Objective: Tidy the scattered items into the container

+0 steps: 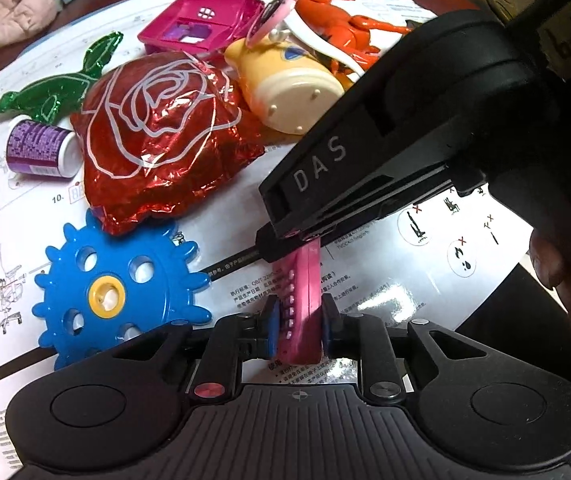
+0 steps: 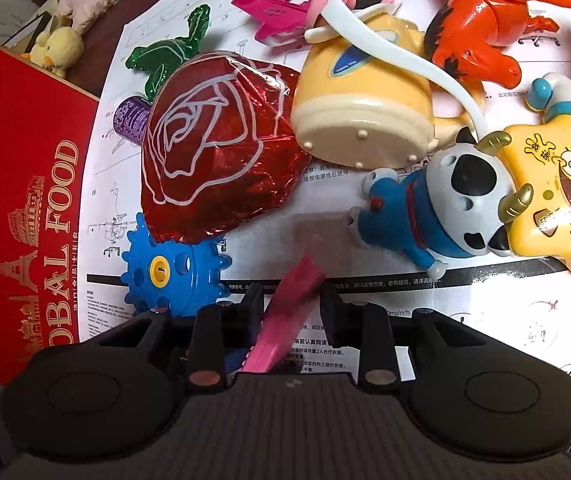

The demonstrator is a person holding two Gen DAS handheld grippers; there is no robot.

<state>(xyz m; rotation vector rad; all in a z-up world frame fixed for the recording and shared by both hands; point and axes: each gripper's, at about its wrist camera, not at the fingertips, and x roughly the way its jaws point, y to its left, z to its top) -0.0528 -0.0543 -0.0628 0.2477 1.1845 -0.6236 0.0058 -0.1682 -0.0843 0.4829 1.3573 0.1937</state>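
Judging by how much still lies loose, the tidying is barely begun. One item, a pink toy phone (image 1: 299,304), is in hand and nothing is seen put away. The left tongs (image 1: 300,322) are closed on the phone, blue pads pressing its two sides and holding it on edge just above the printed instruction sheet (image 1: 385,292). The right tongs (image 2: 291,312) stand narrow around its far end, which passes slantwise between their jaws; whether their pads press on it I cannot tell.

From the left in the right wrist view, a red "Global Food" box (image 2: 25,200) lies at the sheet's edge. It may be the container, though no open side shows. Next come the blue gear wheel (image 2: 173,276), the red rose foil balloon (image 2: 213,152) overlapping it, and a purple-labelled bottle (image 2: 129,120) tucked behind the balloon. Further right lie a pink toy house (image 2: 285,4), a yellow toy cup (image 2: 361,96) on its side, a blue-suited cow figure (image 2: 437,208), an orange horse (image 2: 481,32) and a yellow SpongeBob star toy (image 2: 557,196).

The balloon and gear wheel sit close beside the phone, between it and the red box, so a carry that way would likely need to go up and over them.
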